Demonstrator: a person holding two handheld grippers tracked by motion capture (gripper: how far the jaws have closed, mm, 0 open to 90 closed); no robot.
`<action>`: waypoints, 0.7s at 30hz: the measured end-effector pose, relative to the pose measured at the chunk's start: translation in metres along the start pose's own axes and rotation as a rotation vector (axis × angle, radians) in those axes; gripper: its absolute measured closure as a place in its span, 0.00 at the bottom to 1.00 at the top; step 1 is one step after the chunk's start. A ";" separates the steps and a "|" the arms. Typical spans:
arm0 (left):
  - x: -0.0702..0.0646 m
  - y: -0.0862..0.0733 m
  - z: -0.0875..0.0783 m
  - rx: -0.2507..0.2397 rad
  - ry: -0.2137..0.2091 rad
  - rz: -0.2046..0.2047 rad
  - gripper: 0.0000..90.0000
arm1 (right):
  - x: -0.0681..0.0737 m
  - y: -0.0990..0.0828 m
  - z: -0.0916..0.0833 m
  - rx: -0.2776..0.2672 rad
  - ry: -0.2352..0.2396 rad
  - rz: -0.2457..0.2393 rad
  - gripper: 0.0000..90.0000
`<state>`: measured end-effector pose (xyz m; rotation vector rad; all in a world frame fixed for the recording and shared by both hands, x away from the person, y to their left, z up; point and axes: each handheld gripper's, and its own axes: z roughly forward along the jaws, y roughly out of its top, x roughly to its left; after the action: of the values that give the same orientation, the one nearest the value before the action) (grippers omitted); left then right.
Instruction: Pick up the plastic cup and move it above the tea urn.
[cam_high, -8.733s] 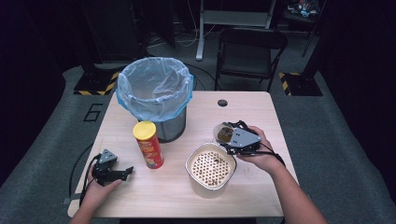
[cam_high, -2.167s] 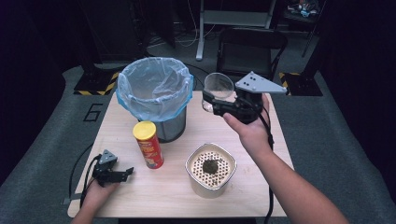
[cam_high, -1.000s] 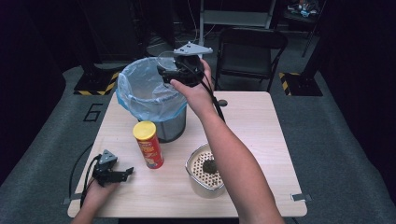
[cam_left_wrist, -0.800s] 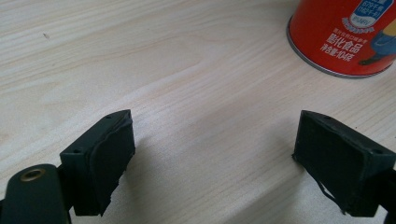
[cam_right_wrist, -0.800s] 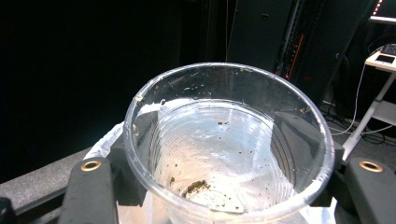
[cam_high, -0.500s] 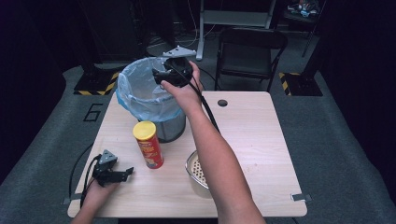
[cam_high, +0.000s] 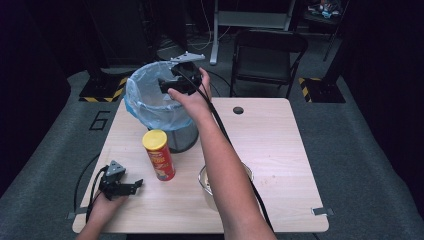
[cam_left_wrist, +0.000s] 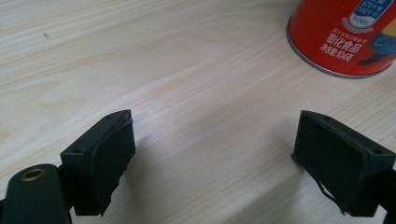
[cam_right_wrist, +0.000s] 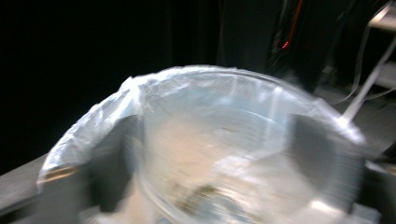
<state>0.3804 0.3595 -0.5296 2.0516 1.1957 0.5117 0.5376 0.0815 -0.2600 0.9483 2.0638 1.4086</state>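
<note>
The step in hand looks like emptying a clear cup (cam_right_wrist: 243, 154) into the bin (cam_high: 155, 102), which stands at the far left of the table (cam_high: 280, 150). The right gripper (cam_high: 167, 86) hangs over the bin's mouth, jaws clenched on the cup's sides; the right gripper view is blurred, but the cup sits between the jaws just above the blue liner, with some dark residue at its bottom.

The next move probably calls for tipping the cup further so the residue drops inside the liner, keeping clear of the bin's rim.

Against half a second ago, the right arm has reached a little further over the bin. The left gripper (cam_high: 131, 187) has not moved: it rests near the table's front left corner, jaws spread and empty, just beside the red can (cam_high: 159, 155), which stands in front of the bin. A strainer bowl (cam_high: 205, 181) sits right of the can, partly hidden by the forearm.
</note>
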 end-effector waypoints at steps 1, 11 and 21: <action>0.000 0.000 0.000 0.001 0.000 0.001 0.13 | 0.001 0.000 0.002 0.019 0.000 -0.005 0.09; -0.001 -0.001 0.000 -0.002 0.002 -0.007 0.13 | -0.004 -0.002 -0.011 -0.016 -0.021 -0.037 0.08; -0.001 -0.001 -0.001 -0.005 0.005 -0.013 0.14 | -0.018 -0.003 -0.043 -0.065 -0.010 -0.054 0.16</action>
<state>0.3786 0.3588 -0.5299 2.0377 1.2090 0.5133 0.5186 0.0406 -0.2475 0.8652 2.0091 1.4312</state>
